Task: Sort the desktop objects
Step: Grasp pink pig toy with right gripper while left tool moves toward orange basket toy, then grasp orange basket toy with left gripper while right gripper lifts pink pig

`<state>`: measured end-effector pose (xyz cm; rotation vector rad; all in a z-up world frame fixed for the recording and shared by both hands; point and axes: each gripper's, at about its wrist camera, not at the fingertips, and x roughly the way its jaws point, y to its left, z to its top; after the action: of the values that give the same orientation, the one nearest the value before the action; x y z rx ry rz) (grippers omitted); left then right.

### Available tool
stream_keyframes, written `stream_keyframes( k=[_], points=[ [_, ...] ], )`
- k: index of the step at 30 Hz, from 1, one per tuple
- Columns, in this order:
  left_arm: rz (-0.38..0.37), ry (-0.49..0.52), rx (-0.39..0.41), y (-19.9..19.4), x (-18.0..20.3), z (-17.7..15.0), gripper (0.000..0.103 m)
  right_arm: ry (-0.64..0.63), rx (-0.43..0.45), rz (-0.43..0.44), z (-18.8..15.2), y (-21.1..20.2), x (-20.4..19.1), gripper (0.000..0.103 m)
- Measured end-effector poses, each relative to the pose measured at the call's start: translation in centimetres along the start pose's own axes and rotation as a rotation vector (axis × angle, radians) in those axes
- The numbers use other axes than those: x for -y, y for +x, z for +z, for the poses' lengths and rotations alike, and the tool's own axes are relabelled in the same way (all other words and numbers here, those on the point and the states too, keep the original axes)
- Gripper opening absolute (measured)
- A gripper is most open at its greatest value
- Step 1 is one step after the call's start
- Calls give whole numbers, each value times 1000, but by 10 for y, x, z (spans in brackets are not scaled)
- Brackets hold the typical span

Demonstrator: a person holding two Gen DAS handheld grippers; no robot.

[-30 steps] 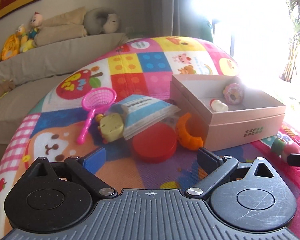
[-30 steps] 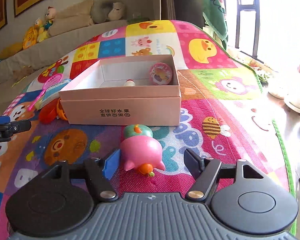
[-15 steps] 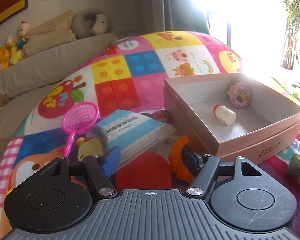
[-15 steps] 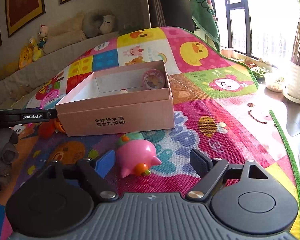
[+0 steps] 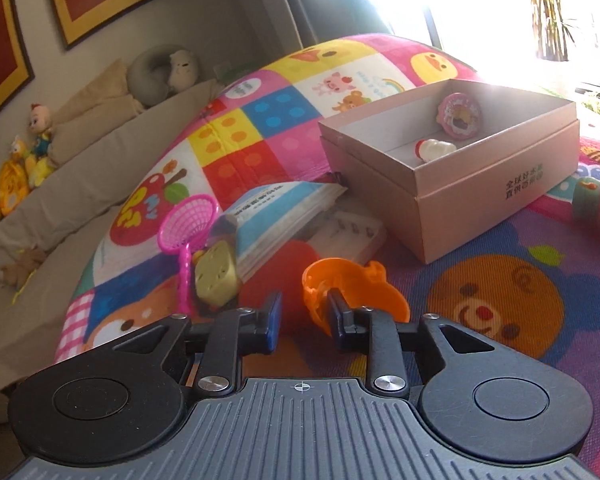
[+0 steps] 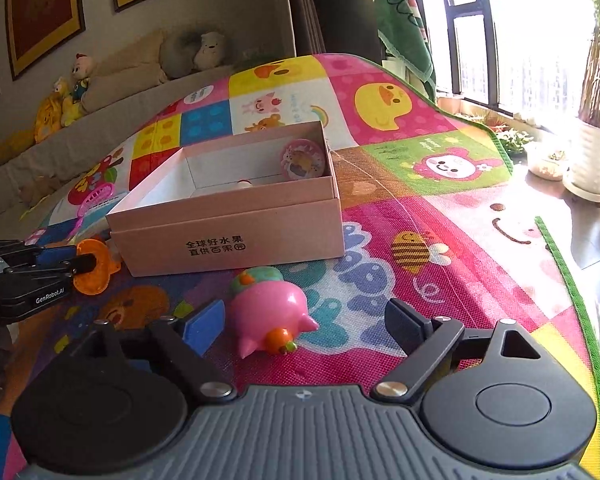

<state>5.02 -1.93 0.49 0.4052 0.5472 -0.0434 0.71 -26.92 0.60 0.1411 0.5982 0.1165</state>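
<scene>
My left gripper (image 5: 302, 320) has its jaws closed in on the rim of an orange toy (image 5: 356, 292) on the play mat; it also shows in the right wrist view (image 6: 94, 268). A pink cardboard box (image 5: 480, 196) stands open behind it and holds a pink round toy (image 5: 460, 114) and a small white bottle (image 5: 434, 149). My right gripper (image 6: 304, 320) is open, with a pink pig toy (image 6: 270, 316) lying between its fingers in front of the box (image 6: 236, 236).
A red disc (image 5: 276, 280), a yellow toy (image 5: 215, 278), a pink net scoop (image 5: 188, 224) and a blue-and-white packet (image 5: 276, 210) lie left of the box. A sofa with plush toys (image 5: 32, 160) runs behind. Potted plants (image 6: 588, 160) stand by the window.
My left gripper has moved forward and right to the orange toy and closed its jaws on the rim. My right gripper has stayed open around the pink pig.
</scene>
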Motion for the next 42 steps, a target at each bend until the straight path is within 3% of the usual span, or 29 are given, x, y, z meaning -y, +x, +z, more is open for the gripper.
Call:
stream_keyframes(
  k=[3, 5, 9, 13, 17, 21, 24, 29, 31, 34, 38, 42],
  points=[
    [50, -10, -20, -8, -13, -10, 30, -1, -1, -2, 0, 0, 0, 89],
    [20, -61, -38, -15, -26, -15, 33, 0, 0, -2, 0, 0, 0, 92],
    [-108, -171, -49, -25, -37, -18, 57, 0, 2, -3, 0, 0, -1, 93],
    [-108, -182, -51, -18, -27, -13, 71, -5, -4, -5, 0, 1, -1, 93],
    [-121, -198, -52, -10, -21, -9, 72, -8, -5, -8, 0, 1, -2, 93],
    [-185, -192, -56, -14, -18, -10, 73, -8, -7, -7, 0, 1, -2, 93],
    [-258, -164, -62, -21, -17, -12, 80, -7, -6, -7, 0, 1, -2, 95],
    [-399, -175, -80, -37, -17, -14, 84, -8, -4, -6, 0, 1, -2, 96],
    [-355, -160, -66, -42, -13, -14, 91, -8, -3, -6, 0, 0, -2, 96],
    [-226, -162, -64, -39, -12, -11, 92, -8, -3, -6, 0, 0, -2, 97],
    [-196, -277, -120, -21, -23, -6, 92, -9, -1, -5, 0, -1, -2, 97],
    [-177, -314, -125, -12, -23, -4, 88, -10, -1, -6, 0, 0, -3, 97]
  ],
)
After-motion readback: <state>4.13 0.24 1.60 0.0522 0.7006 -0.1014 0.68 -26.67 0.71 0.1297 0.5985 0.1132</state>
